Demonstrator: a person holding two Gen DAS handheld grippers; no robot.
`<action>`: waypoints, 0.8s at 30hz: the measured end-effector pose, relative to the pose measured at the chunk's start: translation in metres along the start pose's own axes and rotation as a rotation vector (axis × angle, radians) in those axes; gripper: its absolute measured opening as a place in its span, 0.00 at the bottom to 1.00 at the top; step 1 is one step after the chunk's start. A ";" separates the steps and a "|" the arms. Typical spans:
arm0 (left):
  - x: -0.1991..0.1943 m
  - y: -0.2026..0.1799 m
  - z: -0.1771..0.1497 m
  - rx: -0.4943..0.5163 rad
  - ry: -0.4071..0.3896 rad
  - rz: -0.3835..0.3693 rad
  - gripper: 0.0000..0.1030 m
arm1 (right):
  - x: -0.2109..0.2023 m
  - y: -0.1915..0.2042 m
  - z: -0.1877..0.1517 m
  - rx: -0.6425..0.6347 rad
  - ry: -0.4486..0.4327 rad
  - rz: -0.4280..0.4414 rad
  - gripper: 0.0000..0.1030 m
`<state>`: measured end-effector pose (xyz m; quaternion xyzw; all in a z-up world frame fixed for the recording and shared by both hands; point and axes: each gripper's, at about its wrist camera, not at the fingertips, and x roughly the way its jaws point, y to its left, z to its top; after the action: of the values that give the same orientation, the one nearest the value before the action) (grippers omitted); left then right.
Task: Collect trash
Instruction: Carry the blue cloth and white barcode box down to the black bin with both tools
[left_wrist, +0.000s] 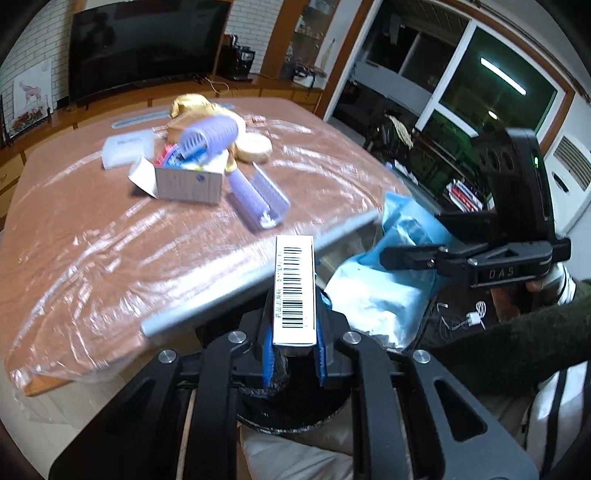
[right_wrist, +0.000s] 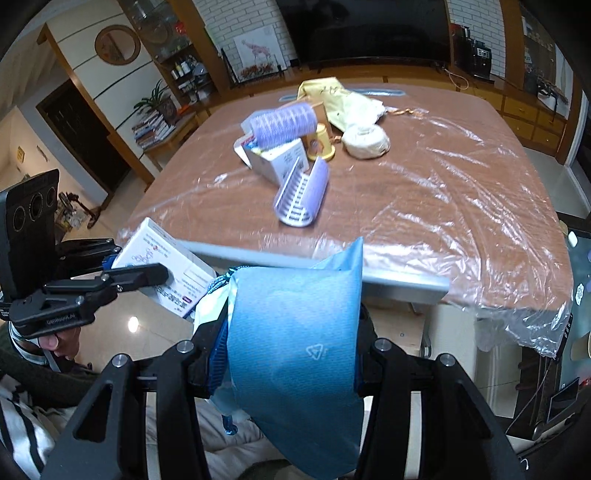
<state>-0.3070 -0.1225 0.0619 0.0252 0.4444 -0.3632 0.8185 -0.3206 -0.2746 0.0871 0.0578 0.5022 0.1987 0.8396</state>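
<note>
The left gripper is clamping a small white carton with a barcode, its blue pads pressing both sides – the carton is sticking forward past the near edge of the table. The right gripper is pinching a blue plastic bag between part-closed jaws, and the bag is draping over them just off the table's edge. Farther back on the plastic-covered tabletop, trash is lying in a loose heap – purple hair rollers, an opened white box, a gold cup, a yellow cloth pouch and a white roll.
</note>
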 end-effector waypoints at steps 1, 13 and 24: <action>0.003 -0.001 -0.003 0.006 0.012 0.003 0.18 | 0.002 0.000 -0.001 -0.003 0.006 0.000 0.47; 0.036 -0.001 -0.031 0.034 0.117 0.031 0.18 | 0.039 0.004 -0.016 -0.050 0.093 -0.029 0.47; 0.060 0.010 -0.042 0.039 0.174 0.061 0.18 | 0.071 0.007 -0.019 -0.092 0.126 -0.071 0.47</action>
<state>-0.3102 -0.1341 -0.0114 0.0860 0.5059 -0.3431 0.7867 -0.3096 -0.2427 0.0215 -0.0115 0.5462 0.1949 0.8146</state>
